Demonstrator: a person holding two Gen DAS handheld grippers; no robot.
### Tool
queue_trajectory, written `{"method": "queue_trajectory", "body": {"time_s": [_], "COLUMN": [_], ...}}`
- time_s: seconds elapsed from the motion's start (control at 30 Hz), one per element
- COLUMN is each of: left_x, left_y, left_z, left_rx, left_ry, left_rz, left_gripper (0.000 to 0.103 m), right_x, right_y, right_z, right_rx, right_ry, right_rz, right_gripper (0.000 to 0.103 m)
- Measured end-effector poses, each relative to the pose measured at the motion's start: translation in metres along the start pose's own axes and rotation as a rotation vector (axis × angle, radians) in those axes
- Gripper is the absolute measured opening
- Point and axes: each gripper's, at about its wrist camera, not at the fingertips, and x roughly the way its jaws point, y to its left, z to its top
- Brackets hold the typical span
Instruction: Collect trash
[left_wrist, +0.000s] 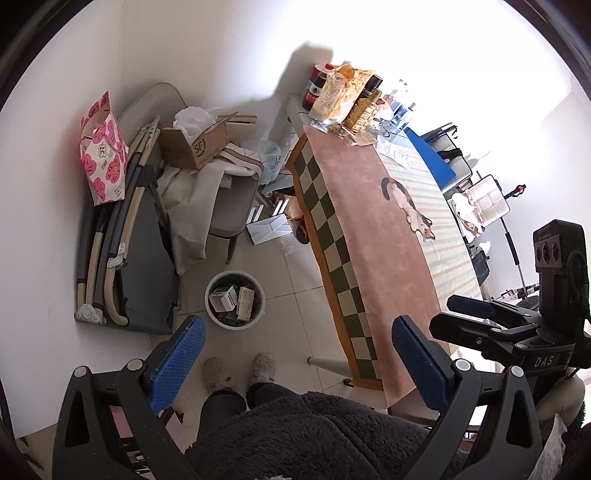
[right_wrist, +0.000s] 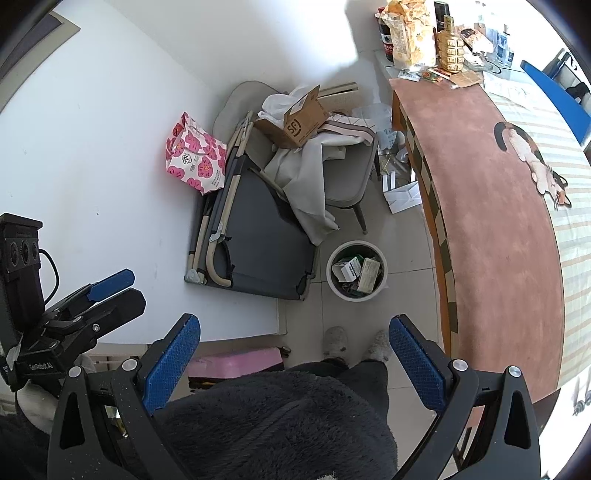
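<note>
both grippers, left (left_wrist: 297, 363) and right (right_wrist: 295, 363), gape wide, empty, above the bin (left_wrist: 235, 299). likely between pickups; next needs trash from the table (left_wrist: 369, 229).

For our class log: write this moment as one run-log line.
left gripper: open, empty | right gripper: open, empty | trash bin: floor, holds boxes

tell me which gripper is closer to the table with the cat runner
Right. The right gripper hangs open beside the table edge, which fills the right of its view. The left gripper, also open, sits farther out on the wall side, over the floor near the trash bin.
</note>
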Motion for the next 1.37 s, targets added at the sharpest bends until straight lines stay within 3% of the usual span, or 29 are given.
{"method": "queue_trajectory", "body": {"time_s": [1.37], "left_x": [-0.013], "left_y": [0.001], "left_z": [0.005], "left_rx": [0.0], "left_ry": [-0.017], "left_rz": [-0.005], "left_gripper": [0.103], "right_x": [-0.005], "right_y": [0.003], "right_z": [0.002], "right_rx": [0.001], "right_ry": [-0.004], "right_rz": [0.027], "right_gripper": [0.103]}}
